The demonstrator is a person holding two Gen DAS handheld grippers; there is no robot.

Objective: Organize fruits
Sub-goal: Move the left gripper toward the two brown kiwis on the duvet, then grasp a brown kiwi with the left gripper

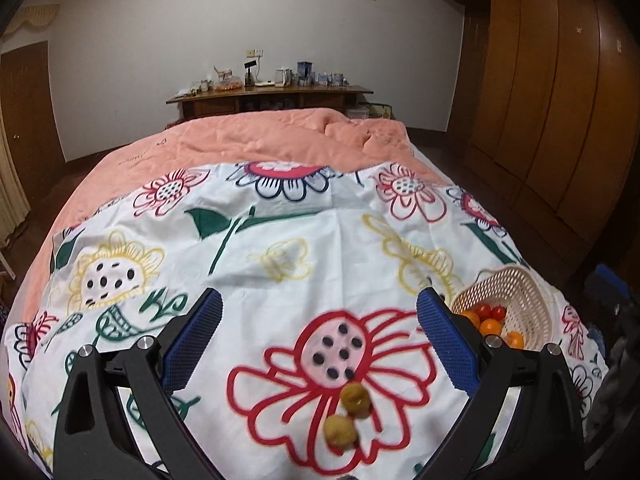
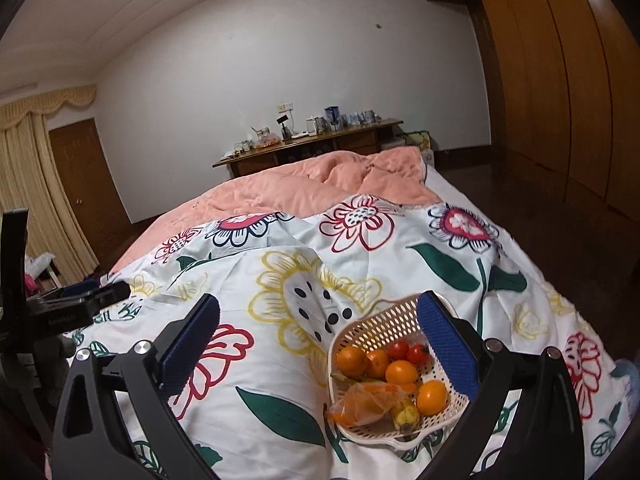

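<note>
With both the left gripper and right gripper being held wide and empty, two longans are being left on the sheet, seemingly awaiting transfer to the basket on the right.

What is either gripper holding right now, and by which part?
Nothing. The left gripper and the right gripper are both open and empty.

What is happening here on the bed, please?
A person with two handheld grippers is sorting fruit on a flowered sheet. The basket already holds oranges, tomatoes and a banana. Two yellowish fruits lie loose on the sheet. The left gripper and right gripper are open and empty.
</note>
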